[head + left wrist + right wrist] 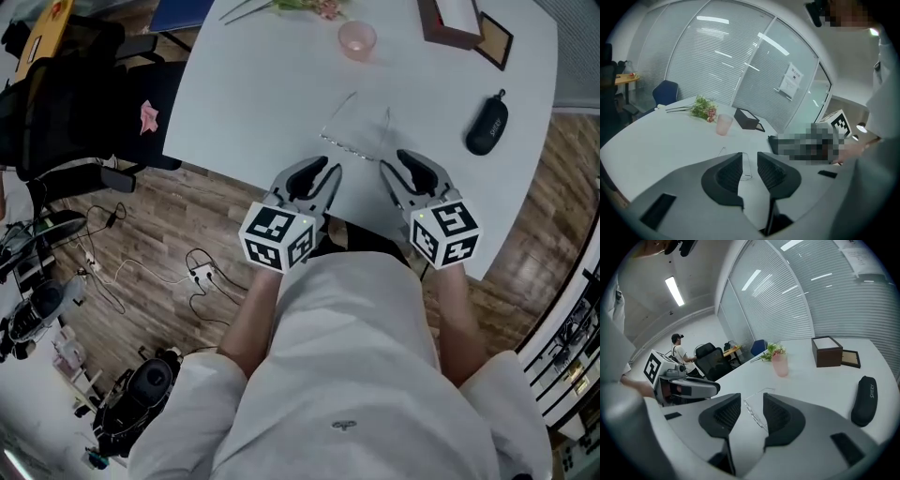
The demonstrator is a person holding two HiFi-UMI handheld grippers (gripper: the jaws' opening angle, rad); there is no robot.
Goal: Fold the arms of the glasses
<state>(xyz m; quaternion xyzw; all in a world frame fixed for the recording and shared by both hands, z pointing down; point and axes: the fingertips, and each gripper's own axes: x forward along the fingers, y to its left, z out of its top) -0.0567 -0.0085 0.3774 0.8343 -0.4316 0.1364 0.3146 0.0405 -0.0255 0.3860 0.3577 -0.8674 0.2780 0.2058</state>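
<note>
White round worktop carries one pair of thin wire-framed clear glasses, arms unfolded, just ahead of two grippers. The left gripper and right gripper both have their jaws spread, pinching nothing. One pink translucent cup and one black oval case sit farther off; only the right gripper view shows the case's lettering, too small to read.

There they are: thin wire-framed glasses with clear lenses, lying flat on the white table close to its near edge. Both arms are swung open, stretching away across the tabletop, with the lens front towards the near edge.
</note>
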